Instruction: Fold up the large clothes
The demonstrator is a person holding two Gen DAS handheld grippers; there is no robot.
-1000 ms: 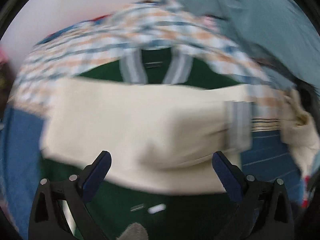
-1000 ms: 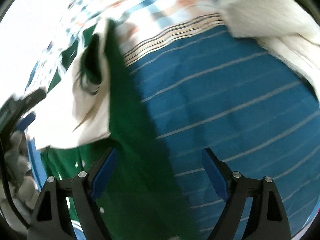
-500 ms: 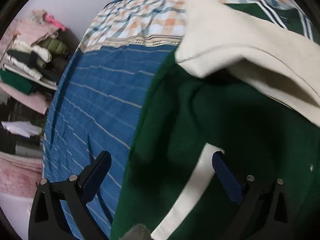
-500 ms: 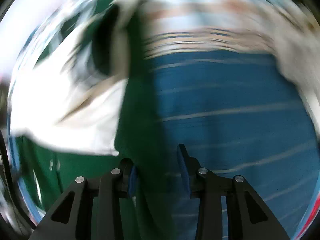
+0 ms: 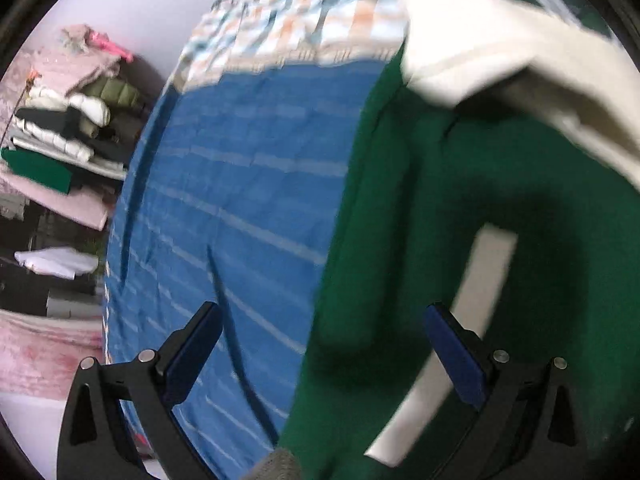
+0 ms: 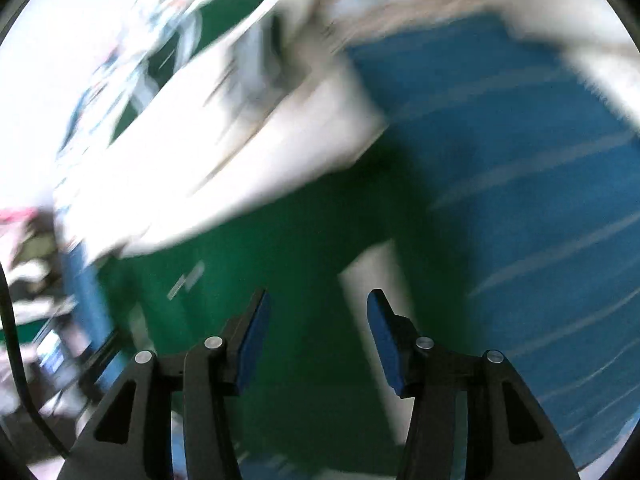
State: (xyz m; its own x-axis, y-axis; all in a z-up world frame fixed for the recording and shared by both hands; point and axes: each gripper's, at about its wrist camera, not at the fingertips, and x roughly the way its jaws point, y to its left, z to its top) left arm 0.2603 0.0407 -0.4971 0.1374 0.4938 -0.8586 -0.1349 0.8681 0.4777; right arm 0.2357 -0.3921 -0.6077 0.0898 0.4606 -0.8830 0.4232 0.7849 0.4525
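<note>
A green jacket [image 5: 460,208] with cream sleeves [image 5: 500,60] is spread on a blue striped sheet [image 5: 248,184], beside a plaid cloth [image 5: 304,20] at the far end. A stack of folded clothes [image 5: 64,140] is seen beyond the sheet's left edge. Bare sheet is left open on both sides of the jacket. The left gripper [image 5: 324,344] is held wide open over the jacket's left edge, nothing gripped. The right gripper [image 6: 318,332] is seen part open, its jaws opening above green cloth beside a cream strip [image 6: 380,280], nothing pressed between them.
</note>
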